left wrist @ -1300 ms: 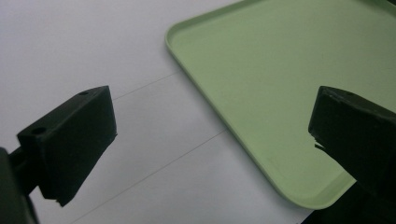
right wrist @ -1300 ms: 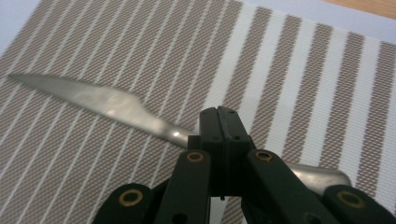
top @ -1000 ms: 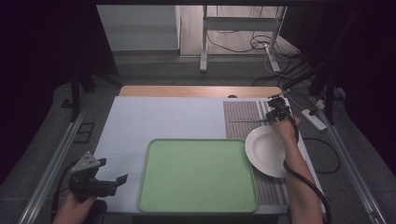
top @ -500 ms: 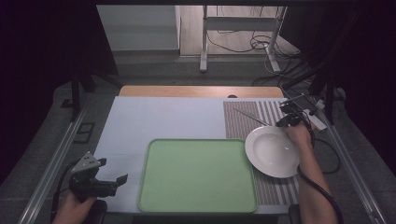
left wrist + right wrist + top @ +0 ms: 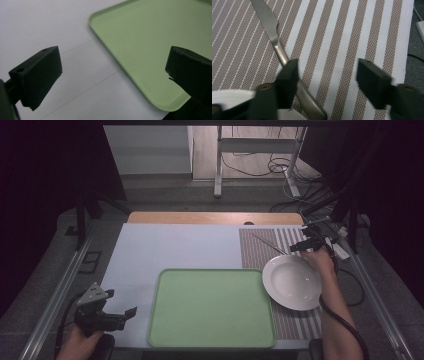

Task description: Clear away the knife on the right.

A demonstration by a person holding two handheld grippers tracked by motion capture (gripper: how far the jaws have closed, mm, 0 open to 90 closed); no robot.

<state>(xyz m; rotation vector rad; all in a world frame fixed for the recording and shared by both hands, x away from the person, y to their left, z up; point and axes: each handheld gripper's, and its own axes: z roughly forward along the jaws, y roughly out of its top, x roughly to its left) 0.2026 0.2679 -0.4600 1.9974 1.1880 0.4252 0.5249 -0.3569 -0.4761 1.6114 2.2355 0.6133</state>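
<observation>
On the striped mat (image 5: 352, 37) at far right, the right gripper (image 5: 327, 75) has just been opening, its jaws apart above the knife (image 5: 275, 42); nothing is clamped.

The high view looks forward and down over the pale table (image 5: 175, 245). Each gripper view looks closely along its jaws, sharing the flat green plastic tray (image 5: 212, 307) (image 5: 150, 37) and striped woven placemat (image 5: 260, 252) (image 5: 342, 37).
</observation>
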